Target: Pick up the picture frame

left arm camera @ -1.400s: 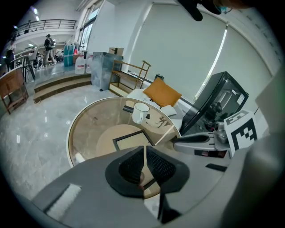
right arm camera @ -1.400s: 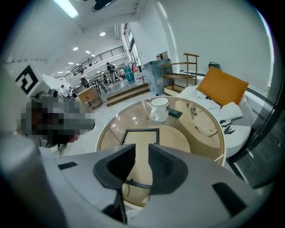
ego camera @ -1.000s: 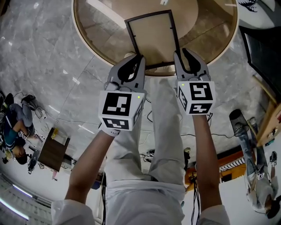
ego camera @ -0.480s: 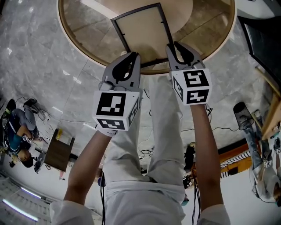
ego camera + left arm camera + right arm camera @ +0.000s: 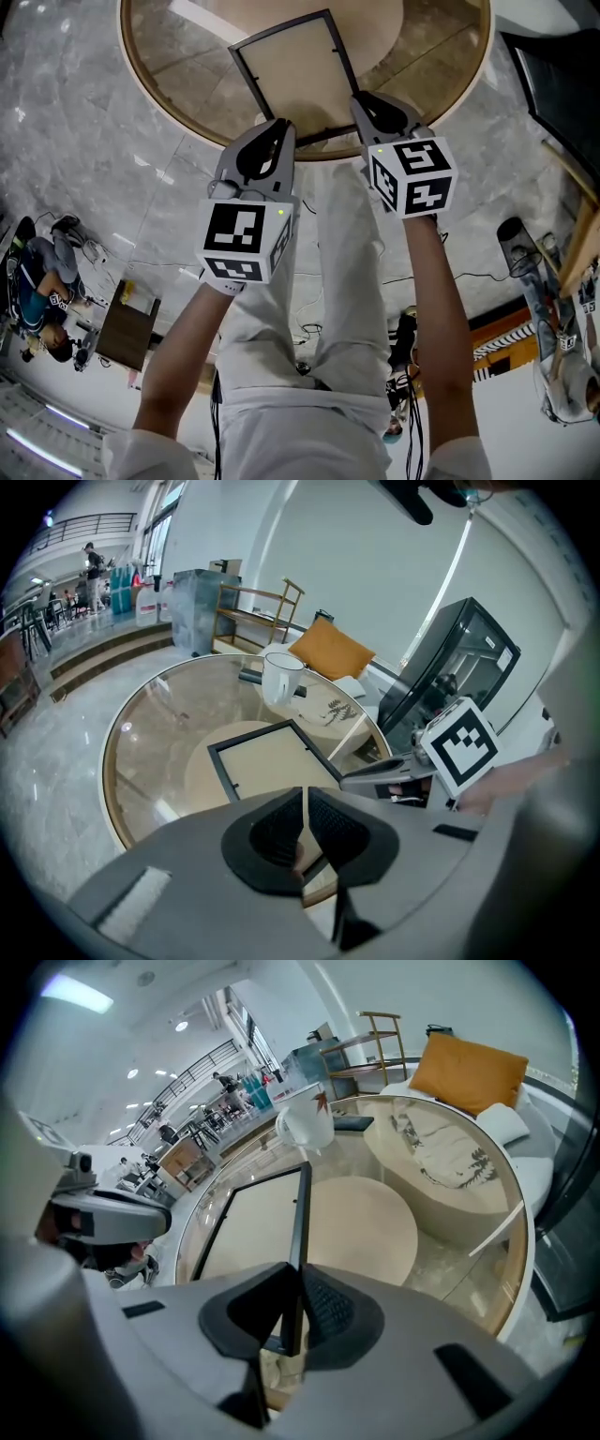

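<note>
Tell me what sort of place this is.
Probably a large open lobby or showroom-like hall: polished marble floor, a round glass table, an orange cushion, and a railed upper gallery.

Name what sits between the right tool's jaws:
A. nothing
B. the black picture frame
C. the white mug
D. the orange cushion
B: in the right gripper view, the right tool is closed on the thin edge of the black picture frame, which runs straight out from between its jaws.

Black picture frame [image 5: 292, 75], orange cushion [image 5: 469, 1072], grey marbled floor [image 5: 75, 141]
</note>
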Action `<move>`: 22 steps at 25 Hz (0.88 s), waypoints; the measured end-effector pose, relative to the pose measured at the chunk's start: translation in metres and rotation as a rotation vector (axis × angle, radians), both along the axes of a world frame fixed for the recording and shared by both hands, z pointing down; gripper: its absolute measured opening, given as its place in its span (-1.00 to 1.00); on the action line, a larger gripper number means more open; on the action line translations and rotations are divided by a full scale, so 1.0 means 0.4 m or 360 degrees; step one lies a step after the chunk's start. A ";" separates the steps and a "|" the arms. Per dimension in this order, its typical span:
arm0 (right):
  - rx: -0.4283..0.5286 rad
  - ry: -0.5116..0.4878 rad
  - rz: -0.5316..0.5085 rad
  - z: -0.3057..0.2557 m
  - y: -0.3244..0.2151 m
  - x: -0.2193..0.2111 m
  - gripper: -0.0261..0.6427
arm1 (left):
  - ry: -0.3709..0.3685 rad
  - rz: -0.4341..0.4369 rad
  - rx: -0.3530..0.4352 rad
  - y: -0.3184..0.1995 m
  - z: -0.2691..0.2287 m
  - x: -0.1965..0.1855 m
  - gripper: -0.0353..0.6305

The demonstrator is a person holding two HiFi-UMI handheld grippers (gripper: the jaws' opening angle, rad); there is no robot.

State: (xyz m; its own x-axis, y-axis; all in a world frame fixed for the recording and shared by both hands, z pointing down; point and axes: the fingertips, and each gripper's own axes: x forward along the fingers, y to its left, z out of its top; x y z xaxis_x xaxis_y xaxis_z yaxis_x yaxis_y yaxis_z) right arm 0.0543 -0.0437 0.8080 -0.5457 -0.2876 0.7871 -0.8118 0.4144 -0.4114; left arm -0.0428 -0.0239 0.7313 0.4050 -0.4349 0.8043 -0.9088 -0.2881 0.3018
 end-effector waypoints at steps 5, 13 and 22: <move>-0.0027 0.0009 0.0044 -0.010 0.008 -0.012 -0.80 | -0.0009 0.0009 0.0017 -0.001 -0.030 -0.013 -0.83; -0.0110 -0.0063 0.0139 -0.030 0.024 -0.012 -0.81 | -0.0027 0.0029 0.0042 0.002 -0.063 -0.028 -0.83; -0.0108 -0.0105 0.0251 -0.135 0.070 0.005 -0.81 | -0.0029 0.0010 0.0070 0.021 -0.154 -0.044 -0.83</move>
